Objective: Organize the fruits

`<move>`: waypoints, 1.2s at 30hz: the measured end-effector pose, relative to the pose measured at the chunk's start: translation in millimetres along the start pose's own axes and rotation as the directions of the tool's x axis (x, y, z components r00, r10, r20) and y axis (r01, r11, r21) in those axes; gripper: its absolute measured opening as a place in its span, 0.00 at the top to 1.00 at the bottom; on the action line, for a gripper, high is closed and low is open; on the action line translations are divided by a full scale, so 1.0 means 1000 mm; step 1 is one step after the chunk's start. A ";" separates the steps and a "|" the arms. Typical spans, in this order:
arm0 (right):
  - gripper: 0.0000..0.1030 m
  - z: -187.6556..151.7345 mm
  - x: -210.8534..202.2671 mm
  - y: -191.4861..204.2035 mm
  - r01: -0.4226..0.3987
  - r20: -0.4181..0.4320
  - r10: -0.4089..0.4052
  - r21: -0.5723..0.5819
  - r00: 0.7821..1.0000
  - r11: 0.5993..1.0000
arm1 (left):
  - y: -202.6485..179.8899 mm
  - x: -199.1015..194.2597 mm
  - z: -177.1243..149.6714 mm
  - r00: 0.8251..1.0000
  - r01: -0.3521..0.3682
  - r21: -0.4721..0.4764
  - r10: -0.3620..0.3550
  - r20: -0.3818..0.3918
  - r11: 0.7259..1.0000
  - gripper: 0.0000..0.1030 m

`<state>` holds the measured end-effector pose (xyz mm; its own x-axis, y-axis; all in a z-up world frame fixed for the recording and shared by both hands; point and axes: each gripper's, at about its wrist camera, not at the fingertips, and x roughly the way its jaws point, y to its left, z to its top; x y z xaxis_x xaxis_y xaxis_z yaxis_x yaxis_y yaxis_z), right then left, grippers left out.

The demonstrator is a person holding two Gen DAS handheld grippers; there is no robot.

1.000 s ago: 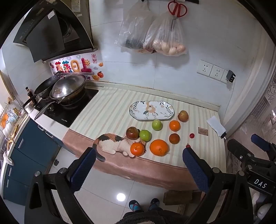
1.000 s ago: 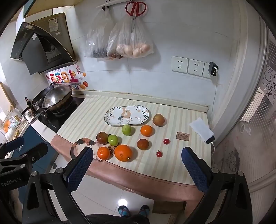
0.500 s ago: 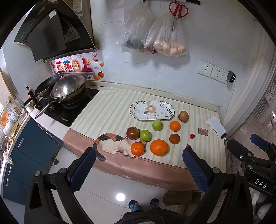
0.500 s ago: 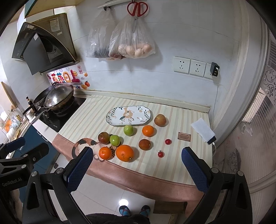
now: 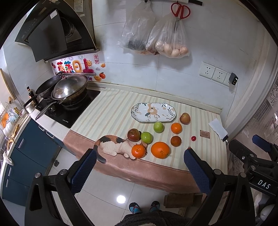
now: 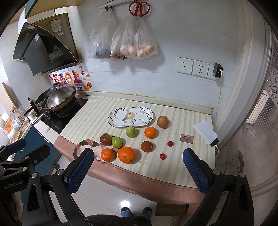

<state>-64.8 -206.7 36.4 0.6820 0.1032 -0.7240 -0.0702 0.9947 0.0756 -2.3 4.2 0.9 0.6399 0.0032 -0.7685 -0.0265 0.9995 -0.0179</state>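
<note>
An oval floral plate (image 5: 153,112) (image 6: 131,116) lies empty on the striped counter cloth. In front of it sit several fruits: a large orange (image 5: 160,149) (image 6: 126,154), smaller oranges (image 5: 138,151) (image 5: 176,128), two green apples (image 5: 146,137) (image 5: 158,127), reddish apples (image 5: 133,134) (image 5: 185,118), a dark fruit (image 5: 175,141) and two cherry tomatoes (image 6: 170,143) (image 6: 163,156). My left gripper (image 5: 139,168) is open and empty, held back from the counter's front edge. My right gripper (image 6: 137,166) is open and empty, likewise off the counter.
A calico cat figure (image 5: 114,145) lies at the counter's front edge by the oranges. A stove with pans (image 5: 67,90) stands at the left. A small tag (image 5: 204,134) and a white power bank (image 5: 218,126) lie at the right. Plastic bags and scissors (image 5: 179,10) hang on the wall.
Both views have drifted very slightly; the fruits and plate have not moved, and both grippers stay open.
</note>
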 end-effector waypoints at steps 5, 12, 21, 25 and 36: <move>0.00 0.002 0.000 0.001 -0.003 0.000 0.003 0.000 1.000 1.000 | 0.000 0.000 0.000 1.000 0.000 0.000 0.000 0.000 1.000 0.00; 0.00 0.001 0.000 0.001 0.000 0.001 0.000 0.000 1.000 1.000 | 0.000 0.000 0.000 1.000 0.002 0.001 -0.002 -0.001 1.000 0.00; 0.00 0.004 0.001 0.001 0.000 0.002 0.000 0.000 1.000 1.000 | -0.001 0.000 0.001 1.000 -0.002 0.000 0.002 0.000 1.000 0.00; 0.00 0.004 0.001 0.001 0.001 0.004 -0.001 -0.001 1.000 1.000 | -0.001 0.000 0.001 1.000 -0.002 -0.002 0.002 0.000 1.000 0.00; 0.00 0.011 0.000 0.002 -0.002 0.006 0.002 -0.001 1.000 1.000 | -0.001 0.000 0.001 1.000 0.000 -0.002 0.000 -0.001 1.000 0.00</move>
<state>-57.1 -205.2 44.4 0.6865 0.1057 -0.7194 -0.0727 0.9944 0.0767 -1.1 3.3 1.7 0.6392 0.0036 -0.7690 -0.0283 0.9994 -0.0189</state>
